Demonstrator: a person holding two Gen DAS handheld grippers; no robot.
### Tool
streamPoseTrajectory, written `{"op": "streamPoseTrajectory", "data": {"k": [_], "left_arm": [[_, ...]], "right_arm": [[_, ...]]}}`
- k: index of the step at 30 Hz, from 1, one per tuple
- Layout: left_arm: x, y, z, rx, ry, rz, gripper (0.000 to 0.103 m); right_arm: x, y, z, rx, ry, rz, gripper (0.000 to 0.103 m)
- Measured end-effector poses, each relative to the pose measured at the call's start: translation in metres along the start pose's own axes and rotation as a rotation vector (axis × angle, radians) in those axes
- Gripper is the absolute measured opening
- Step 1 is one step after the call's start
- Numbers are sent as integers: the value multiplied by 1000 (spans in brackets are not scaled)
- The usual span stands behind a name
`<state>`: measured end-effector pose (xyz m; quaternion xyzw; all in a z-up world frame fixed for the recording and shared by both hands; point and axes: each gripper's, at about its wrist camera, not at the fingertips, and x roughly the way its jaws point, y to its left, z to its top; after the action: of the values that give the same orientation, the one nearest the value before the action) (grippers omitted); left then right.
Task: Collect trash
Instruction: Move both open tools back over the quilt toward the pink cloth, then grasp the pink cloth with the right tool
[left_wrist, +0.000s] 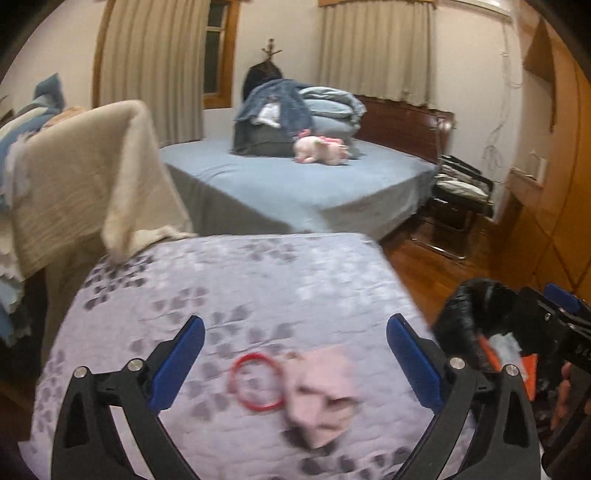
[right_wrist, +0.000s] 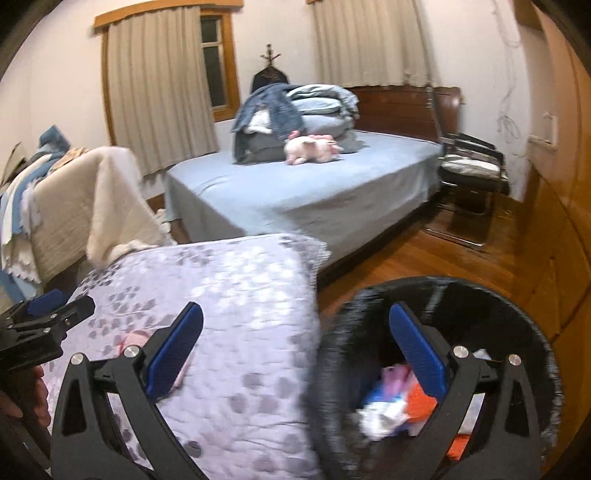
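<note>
A crumpled pink paper (left_wrist: 320, 391) lies on the lilac patterned quilt (left_wrist: 240, 280), touching a red ring (left_wrist: 255, 381) on its left. My left gripper (left_wrist: 295, 360) is open and empty, its blue fingers either side of both, above the quilt. A black bin (right_wrist: 443, 306) stands by the quilt's right edge, holding white, blue, pink and orange trash (right_wrist: 391, 402). My right gripper (right_wrist: 295, 360) is open and empty over the bin's left rim. The bin (left_wrist: 469, 314) and right gripper also show at the right of the left wrist view. The pink paper (right_wrist: 136, 338) shows partly in the right wrist view.
A blue bed (left_wrist: 295, 184) with folded bedding, a denim jacket and a pink plush toy (left_wrist: 321, 149) lies beyond. A beige blanket (left_wrist: 85, 184) hangs over furniture at left. A black chair (left_wrist: 461, 188) stands at right on the wooden floor (right_wrist: 424, 258).
</note>
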<state>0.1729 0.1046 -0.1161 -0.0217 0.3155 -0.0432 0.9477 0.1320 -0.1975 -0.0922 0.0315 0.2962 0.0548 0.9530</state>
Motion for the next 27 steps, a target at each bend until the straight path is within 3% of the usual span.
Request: {"op": "streamPoseTrajectory", "data": {"k": [13,27], "left_arm": [[1,68,-37,-43,4,98,97],[20,100,-55,-80,45,127,97]], "right_arm": [[47,99,-36,-107,70,122,98],[94,138,-64,-154,182,158,98]]}}
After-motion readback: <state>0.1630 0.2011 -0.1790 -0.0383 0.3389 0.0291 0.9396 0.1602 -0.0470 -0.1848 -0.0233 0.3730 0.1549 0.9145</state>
